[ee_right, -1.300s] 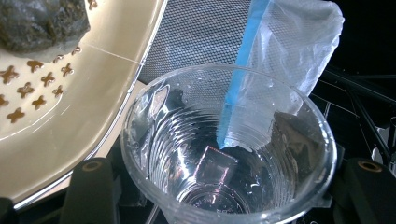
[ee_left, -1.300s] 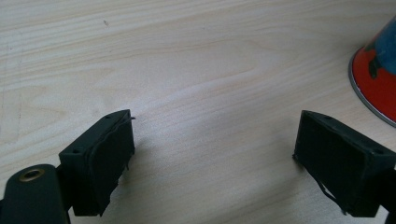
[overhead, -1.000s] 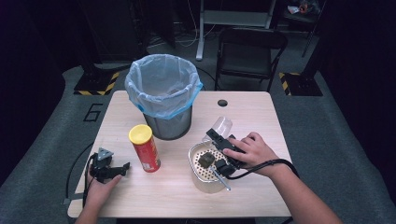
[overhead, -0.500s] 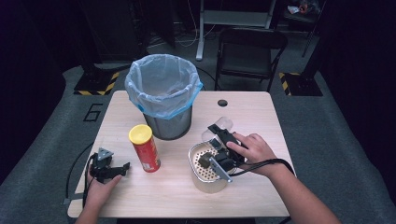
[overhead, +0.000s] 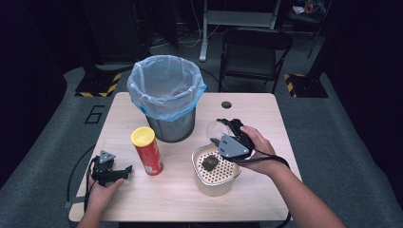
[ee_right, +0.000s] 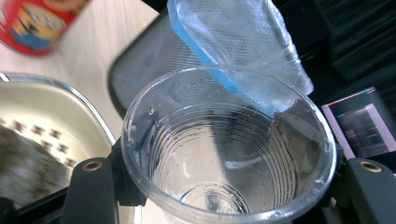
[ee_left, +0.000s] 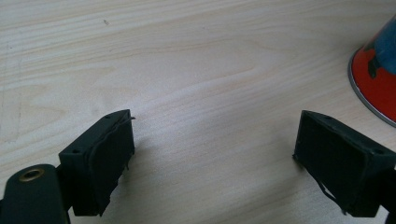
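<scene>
Holding a clear cup [ee_right: 229, 149], the right claw [overhead: 227, 134] has lifted off the strainer [overhead: 216, 172].

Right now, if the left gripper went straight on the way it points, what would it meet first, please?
Probably nothing soon: ahead of the left gripper lies bare table; the red chip can stands off to one side.

One light wooden table [overhead: 266, 114]. One dark mesh waste bin lined with a pale blue plastic bag [overhead: 166, 97]. One red cylindrical snack can with a yellow lid [overhead: 147, 150]. One cream perforated strainer tub [overhead: 215, 175], one dark lump [overhead: 209, 163] inside it. One clear ribbed plastic cup [ee_right: 229, 154]. Two black two-jaw grippers: left gripper [overhead: 116, 173], right gripper [overhead: 219, 132]. One black folding chair [overhead: 256, 52] behind the table. One small dark round hole [overhead: 226, 104] in the tabletop.
</scene>
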A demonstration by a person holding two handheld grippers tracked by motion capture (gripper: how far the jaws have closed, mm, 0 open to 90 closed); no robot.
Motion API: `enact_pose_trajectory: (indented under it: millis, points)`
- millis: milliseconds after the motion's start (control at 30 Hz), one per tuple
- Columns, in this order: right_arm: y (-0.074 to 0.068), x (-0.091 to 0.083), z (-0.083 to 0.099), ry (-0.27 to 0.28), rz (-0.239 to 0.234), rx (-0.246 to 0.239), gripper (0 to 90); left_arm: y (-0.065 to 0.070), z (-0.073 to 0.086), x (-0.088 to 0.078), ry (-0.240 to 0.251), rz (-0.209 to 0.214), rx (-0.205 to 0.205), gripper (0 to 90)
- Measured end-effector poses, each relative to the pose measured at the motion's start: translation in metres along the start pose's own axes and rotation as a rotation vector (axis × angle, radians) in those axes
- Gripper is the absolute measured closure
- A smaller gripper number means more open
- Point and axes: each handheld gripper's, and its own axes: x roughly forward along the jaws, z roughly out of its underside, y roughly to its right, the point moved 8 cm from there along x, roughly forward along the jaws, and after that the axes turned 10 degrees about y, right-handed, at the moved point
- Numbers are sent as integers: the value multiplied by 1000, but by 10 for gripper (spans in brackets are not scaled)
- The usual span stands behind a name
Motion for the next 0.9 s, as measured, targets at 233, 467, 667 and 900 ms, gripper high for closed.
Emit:
enact_pose_trajectory:
  millis: [233, 467, 667, 900]
  points:
    - [12, 1, 1, 22, -20, 183, 331, 0, 1, -1, -3, 1, 7, 114]
    - [21, 2, 0, 53, -90, 405, 331, 0, 1, -1, -2, 1, 6, 114]
    - [27, 4, -8, 119, -175, 627, 331, 0, 1, -1, -2, 1, 6, 114]
    - [36, 6, -11, 150, -230, 859, 332, 1, 0, -1, 3, 3, 4, 113]
